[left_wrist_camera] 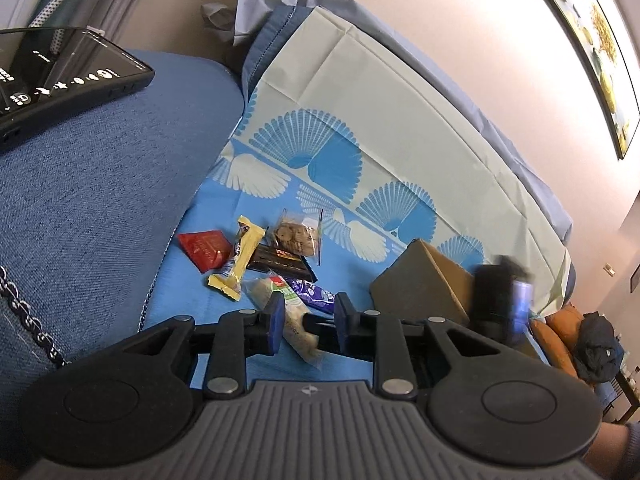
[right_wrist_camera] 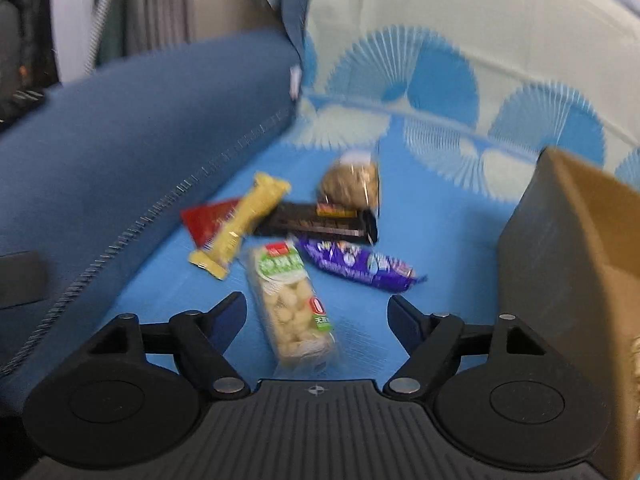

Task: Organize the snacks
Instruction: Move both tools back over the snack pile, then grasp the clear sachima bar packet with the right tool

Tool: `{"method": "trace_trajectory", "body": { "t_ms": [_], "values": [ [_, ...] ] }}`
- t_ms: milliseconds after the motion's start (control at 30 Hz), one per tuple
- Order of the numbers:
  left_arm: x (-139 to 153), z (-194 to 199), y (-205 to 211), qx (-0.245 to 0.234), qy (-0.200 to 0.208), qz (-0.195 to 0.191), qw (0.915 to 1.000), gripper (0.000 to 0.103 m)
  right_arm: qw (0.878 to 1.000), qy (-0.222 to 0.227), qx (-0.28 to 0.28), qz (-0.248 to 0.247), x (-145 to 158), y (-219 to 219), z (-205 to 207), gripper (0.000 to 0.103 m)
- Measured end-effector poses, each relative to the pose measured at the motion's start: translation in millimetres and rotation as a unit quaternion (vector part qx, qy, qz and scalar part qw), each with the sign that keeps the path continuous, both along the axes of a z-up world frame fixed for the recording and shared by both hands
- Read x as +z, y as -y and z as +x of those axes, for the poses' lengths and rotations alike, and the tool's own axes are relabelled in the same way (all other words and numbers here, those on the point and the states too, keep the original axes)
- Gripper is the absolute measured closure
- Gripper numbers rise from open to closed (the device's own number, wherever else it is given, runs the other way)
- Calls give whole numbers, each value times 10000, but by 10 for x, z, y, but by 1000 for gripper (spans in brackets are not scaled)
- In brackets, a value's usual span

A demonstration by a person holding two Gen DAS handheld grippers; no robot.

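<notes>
Left wrist: left gripper (left_wrist_camera: 306, 322) hovers over the snack pile (left_wrist_camera: 260, 260) on the sofa, jaws parted, empty

Right wrist: right gripper (right_wrist_camera: 318, 314), jaws wide, straddles the cracker pack (right_wrist_camera: 290, 304); lower squarely, pinch mid-pack, carry to the box (right_wrist_camera: 568, 264)

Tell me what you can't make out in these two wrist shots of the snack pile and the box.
- Cardboard box interior: the right wrist view is cut at the edge and its walls hide the contents.
- Right gripper: a motion-blurred smear in the left wrist view.
- Purple wrapper lettering: blurred in the right wrist view.
- Clear rice-puff pack: partly covered by the left gripper in its own view.
</notes>
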State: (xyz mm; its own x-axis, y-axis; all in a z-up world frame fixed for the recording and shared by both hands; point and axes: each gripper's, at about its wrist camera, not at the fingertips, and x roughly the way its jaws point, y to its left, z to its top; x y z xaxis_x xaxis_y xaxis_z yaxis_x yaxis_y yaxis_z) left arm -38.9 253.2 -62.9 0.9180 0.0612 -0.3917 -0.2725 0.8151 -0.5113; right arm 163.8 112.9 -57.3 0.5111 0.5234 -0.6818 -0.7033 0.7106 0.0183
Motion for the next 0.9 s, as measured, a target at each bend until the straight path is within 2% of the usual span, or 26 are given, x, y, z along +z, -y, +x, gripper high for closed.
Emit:
{"method": "trace_trajectory", "body": {
  "t_ms": [100,133,167,200,233,267,400,500,600,667,800,900],
  "values": [
    [-14,12,-20,-2,-52,-22,10000,72,9994,-274,-6,-196,-186,-146,115,25],
    [-22,21,-31,-2,-72,-45,10000,72,9991,-322,74,-259,-238,-164,120,32],
    [-30,32,-37,-4,-93,-64,9999,72,9987,-319,179,-358,-284,-185,105,46],
    [-36,42,-41,-1,-123,-73,9999,72,9980,-300,311,-468,-317,-202,70,54],
    [-39,60,-37,-2,-155,-66,9999,72,9974,-264,407,-536,-333,-202,28,62],
    [-39,73,-29,-17,-181,-46,9998,72,9973,-213,459,-526,-322,-186,-16,64],
    [-36,126,31,-100,-270,108,9995,72,9970,-349,342,-606,-207,7,-211,64],
    [-47,157,54,-119,-334,155,9993,72,9949,-601,-349,-726,-96,253,-397,64],
    [-66,223,70,-119,-491,221,9985,72,9932,-839,-605,-540,-112,402,-498,63],
    [-86,282,86,-93,-614,295,9976,72,9944,-710,-591,-510,-182,418,-525,51],
    [-124,426,145,-51,-788,568,9953,72,9956,-741,-451,-367,-251,364,-457,48],
    [-184,613,164,133,-994,823,9915,72,9961,-662,-358,-461,-307,282,-365,48]
  ]
}}
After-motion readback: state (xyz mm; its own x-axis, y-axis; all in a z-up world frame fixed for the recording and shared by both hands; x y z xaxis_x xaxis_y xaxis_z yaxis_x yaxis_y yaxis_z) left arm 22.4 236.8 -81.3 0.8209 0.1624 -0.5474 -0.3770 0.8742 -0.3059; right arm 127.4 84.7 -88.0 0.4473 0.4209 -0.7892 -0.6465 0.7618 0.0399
